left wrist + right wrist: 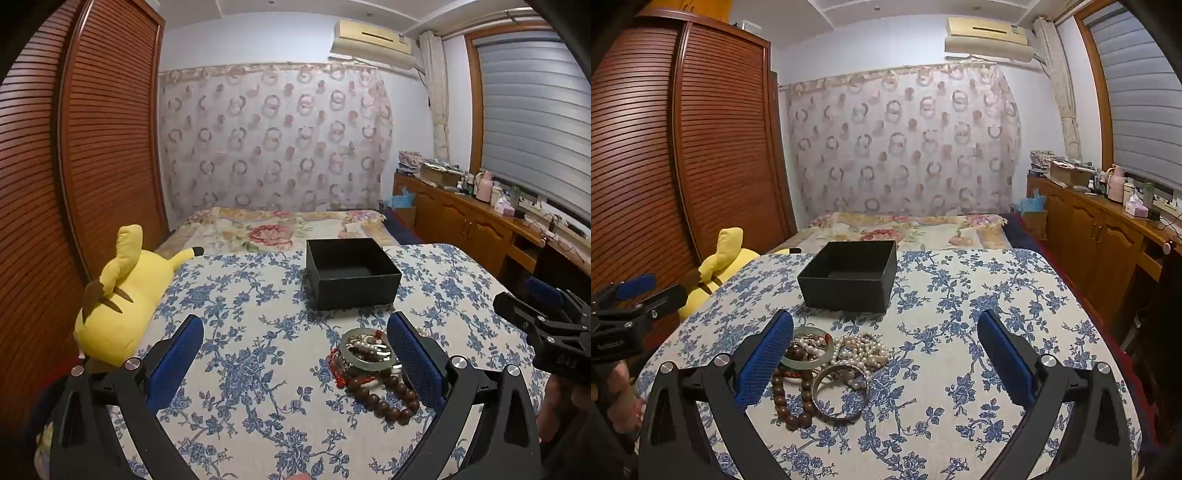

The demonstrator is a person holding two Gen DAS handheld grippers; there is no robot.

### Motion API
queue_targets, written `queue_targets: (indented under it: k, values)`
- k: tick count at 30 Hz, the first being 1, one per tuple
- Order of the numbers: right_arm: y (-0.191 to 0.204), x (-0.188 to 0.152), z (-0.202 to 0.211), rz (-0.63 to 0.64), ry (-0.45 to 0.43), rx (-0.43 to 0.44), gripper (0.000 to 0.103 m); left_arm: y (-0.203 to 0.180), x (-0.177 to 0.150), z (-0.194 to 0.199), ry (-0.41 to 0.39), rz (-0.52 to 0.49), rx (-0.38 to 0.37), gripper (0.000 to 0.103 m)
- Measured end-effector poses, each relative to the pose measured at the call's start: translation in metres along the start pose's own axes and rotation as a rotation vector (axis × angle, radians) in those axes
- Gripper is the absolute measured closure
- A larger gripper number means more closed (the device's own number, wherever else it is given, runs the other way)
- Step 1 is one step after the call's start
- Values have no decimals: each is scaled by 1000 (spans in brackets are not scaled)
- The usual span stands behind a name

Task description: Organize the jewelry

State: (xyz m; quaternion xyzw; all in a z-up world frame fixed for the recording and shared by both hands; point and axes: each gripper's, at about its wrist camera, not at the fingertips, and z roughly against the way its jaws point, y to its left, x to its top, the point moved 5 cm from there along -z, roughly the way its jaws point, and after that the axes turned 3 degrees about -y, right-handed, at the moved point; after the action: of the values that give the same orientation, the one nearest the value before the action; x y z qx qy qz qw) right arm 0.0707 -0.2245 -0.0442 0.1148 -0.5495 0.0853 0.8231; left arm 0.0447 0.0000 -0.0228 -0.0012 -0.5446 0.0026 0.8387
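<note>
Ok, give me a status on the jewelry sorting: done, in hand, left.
Done: nothing; the black box looks empty.
In hand: nothing; the left gripper and right gripper are both open above the cloth.
Left: the whole heap, meaning the wooden bead bracelet, pearl strand, pale green bangle and silver bangle.

The bed (960, 314) is covered with a white cloth printed with blue flowers. An open, rectangular black box (849, 280) stands on the cloth at the 12 o'clock side. At 6 o'clock from the box lies a jewelry heap: a pale green bangle (807, 350), a white pearl strand (864, 347), a silver metal bangle (840, 391) and brown wooden beads (792, 400), all touching. A yellow plush toy (118, 302) lies at the 9 o'clock edge.
</note>
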Motion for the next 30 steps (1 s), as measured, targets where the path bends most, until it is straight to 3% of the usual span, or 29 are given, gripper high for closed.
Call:
queue_targets:
  k: [30]
  values:
    - [0,0,-1,0,0,3,2,-2,4,3,-7,-3,-5,6]
